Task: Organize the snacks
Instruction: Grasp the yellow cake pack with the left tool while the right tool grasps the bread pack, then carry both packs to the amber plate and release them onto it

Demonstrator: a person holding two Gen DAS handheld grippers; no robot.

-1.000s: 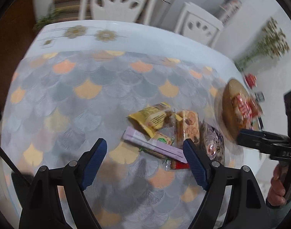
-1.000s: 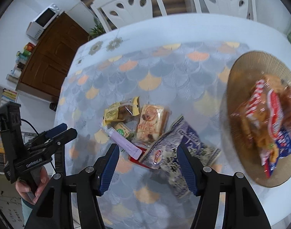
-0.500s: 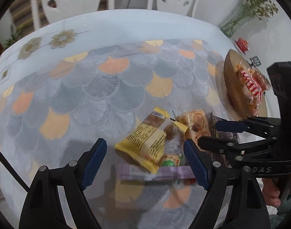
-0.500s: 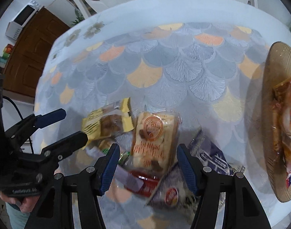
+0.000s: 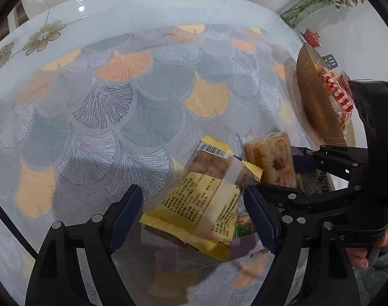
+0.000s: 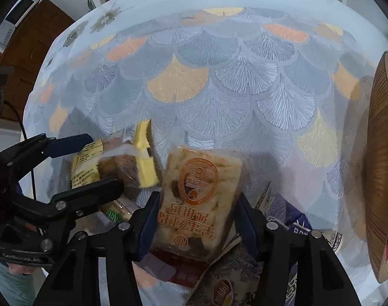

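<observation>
Across the patterned tablecloth (image 5: 148, 117) most snacks lie heaped, few on the plate (image 5: 313, 107), while the open left gripper (image 5: 194, 219) straddles the yellow packet (image 5: 201, 209) and the open right gripper (image 6: 196, 223) brackets the orange-stamped cake pack (image 6: 199, 193).

A yellow snack packet (image 5: 206, 199) lies tilted atop the pile; at its 2 o'clock, touching, an orange-printed clear cake packet (image 5: 275, 160).

Black fingers (image 5: 260, 216), blue pads (image 5: 126, 213)
</observation>
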